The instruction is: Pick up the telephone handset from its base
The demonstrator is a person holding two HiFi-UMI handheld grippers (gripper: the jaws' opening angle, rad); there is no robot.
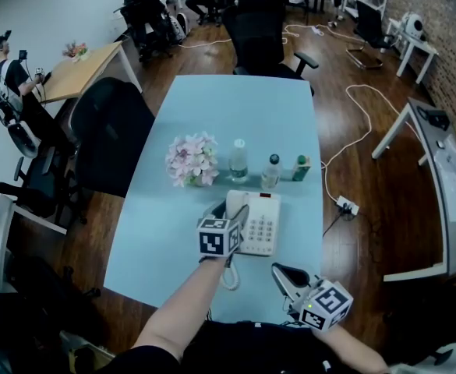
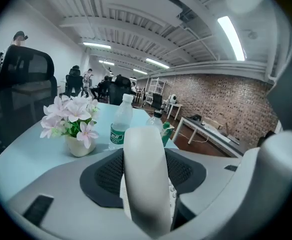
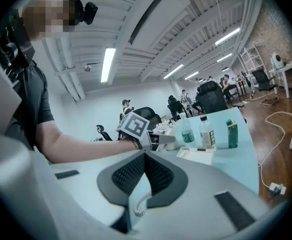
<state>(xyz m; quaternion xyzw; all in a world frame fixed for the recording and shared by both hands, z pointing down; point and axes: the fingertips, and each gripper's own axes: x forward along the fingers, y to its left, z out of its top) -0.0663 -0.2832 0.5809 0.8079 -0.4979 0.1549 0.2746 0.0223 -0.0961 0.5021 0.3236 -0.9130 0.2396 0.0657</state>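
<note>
A white telephone base (image 1: 260, 224) with a keypad lies on the light blue table (image 1: 173, 232). My left gripper (image 1: 229, 209) hangs over the base's left side, shut on the white handset (image 2: 146, 174), which stands between its dark pads (image 2: 103, 176). The handset's coiled cord (image 1: 229, 275) trails toward me. From the right gripper view I see the left gripper's marker cube (image 3: 136, 125) above the base (image 3: 195, 155) and the cord (image 3: 141, 206). My right gripper (image 1: 284, 275) rests near the table's front edge, right of the cord. Its jaws (image 3: 146, 156) are shut with nothing in them.
Behind the phone stand a pot of pink flowers (image 1: 192, 160), two clear bottles (image 1: 238, 159) (image 1: 270, 171) and a green carton (image 1: 301, 167). Black chairs (image 1: 111, 131) stand at the table's left and far end. A power strip (image 1: 347, 205) lies on the floor at the right.
</note>
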